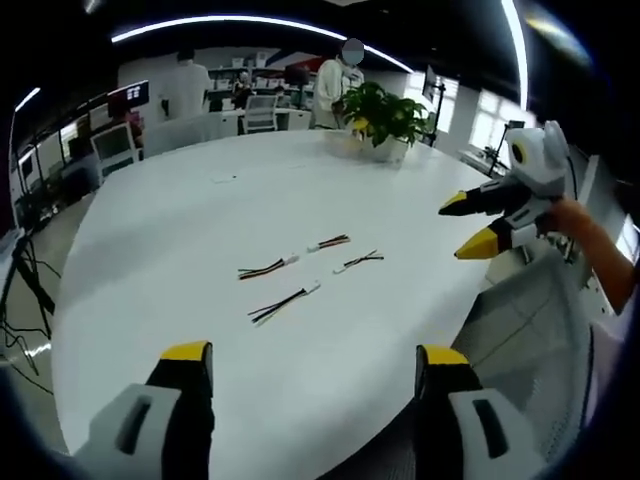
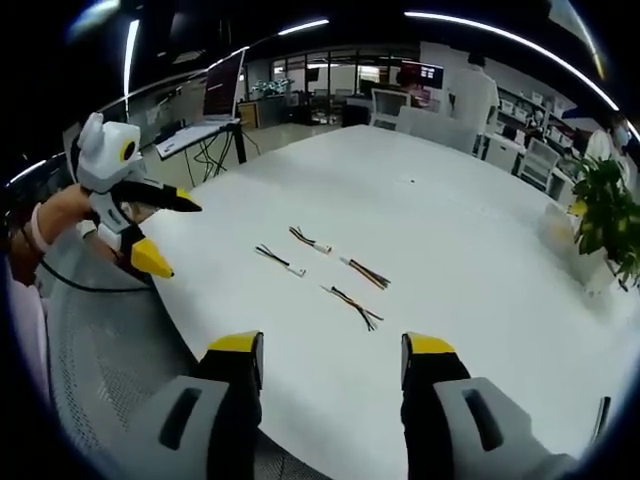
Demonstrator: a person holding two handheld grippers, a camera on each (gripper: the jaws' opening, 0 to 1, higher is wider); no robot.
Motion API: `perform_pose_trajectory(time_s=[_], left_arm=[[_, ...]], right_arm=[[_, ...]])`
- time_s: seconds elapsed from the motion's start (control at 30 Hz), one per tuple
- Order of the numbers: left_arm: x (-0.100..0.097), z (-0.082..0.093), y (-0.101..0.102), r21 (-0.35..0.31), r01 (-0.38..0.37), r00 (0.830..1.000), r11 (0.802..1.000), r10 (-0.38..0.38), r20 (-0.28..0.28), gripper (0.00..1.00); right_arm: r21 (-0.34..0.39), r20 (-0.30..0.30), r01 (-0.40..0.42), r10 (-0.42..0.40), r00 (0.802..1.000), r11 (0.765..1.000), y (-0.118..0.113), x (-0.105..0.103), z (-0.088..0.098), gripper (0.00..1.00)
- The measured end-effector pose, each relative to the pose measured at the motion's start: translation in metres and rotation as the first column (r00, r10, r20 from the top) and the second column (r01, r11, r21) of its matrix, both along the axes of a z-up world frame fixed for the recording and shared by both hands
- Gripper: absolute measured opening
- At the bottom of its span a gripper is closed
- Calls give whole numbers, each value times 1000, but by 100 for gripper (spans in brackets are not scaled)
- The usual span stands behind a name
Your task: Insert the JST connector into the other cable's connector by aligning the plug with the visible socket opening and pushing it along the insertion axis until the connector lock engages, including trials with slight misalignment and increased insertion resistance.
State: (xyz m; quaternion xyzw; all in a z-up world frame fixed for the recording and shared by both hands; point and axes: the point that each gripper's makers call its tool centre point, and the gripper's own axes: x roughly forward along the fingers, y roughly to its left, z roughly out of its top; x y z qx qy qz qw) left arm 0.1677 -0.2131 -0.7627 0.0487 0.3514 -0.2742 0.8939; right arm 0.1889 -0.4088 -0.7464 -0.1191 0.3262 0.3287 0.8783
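Above the near edge of a broad white tabletop [image 1: 200, 200], the left gripper [image 1: 312, 365] hangs with its yellow-tipped jaws set wide and nothing between them. Seen from the right gripper view, it [image 2: 165, 235] hovers off the table's left edge, over a grey mesh office chair [image 2: 110, 330]. The right gripper [image 2: 333, 360] is likewise spread wide and empty, poised over the same near edge; in the left gripper view it [image 1: 470, 225] floats beyond the table's right edge, a person's hand [image 1: 575, 220] behind it.

Well ahead of both tools, toward the middle of the tabletop, four short wire leads lie loose and apart from one another: the nearest lead [image 1: 283, 303], one to its left [image 1: 266, 268], one farther back [image 1: 329, 243] and one to the right [image 1: 358, 261], each ending in a small white JST connector. None is mated.

A potted plant [image 1: 385, 118] stands at the far edge.

By all appearances the job stands at its opening step, nothing yet picked up. The next move calls for each gripper to reach in and take one lead just behind its connector, leaving plug and socket faces exposed for alignment.
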Motion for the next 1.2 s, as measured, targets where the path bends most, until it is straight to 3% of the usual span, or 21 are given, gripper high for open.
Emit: perform_pose_trajectory(time_s=[0.1,0.27,0.4,0.5,0.6,0.63,0.73,0.8,0.9,1.2], left_arm=[[-3,-1,-4,-29,21,1000,999,-21,-5,79],[-7,0,-8,-6,77,996,997,-76,39,74],[-8,6,-13,-36,95,994,995,-93,57,76],[-9,8,-16,-39,110,992,993,-108,68,77],[-9,12,-19,-17,142,984,990,-139,108,79],[-12,14,-22,-2,182,976,983,-181,125,78],[-13,17,-23,-6,161,978,987,-159,134,75],[-15,17,-25,-55,110,991,992,-105,79,77],[-12,26,-29,-73,100,990,992,-92,111,75],[-8,31,-29,-15,65,991,998,-63,121,74]], right_arm=[[-7,10,-7,7,1000,1000,0,0,0,52],[-9,10,0,0,1000,1000,-1,-1,0,53],[-1,29,-13,13,999,1000,-1,-2,6,54],[-4,127,-106,106,986,994,6,0,17,52],[18,174,-137,132,976,990,10,-2,24,55],[26,181,-150,143,973,988,11,-3,26,55],[42,161,-154,145,976,987,12,-5,24,55],[53,141,-150,142,980,987,11,-5,21,55],[75,137,-159,148,979,984,10,-5,23,55],[106,157,-246,228,961,964,-3,7,41,53]])
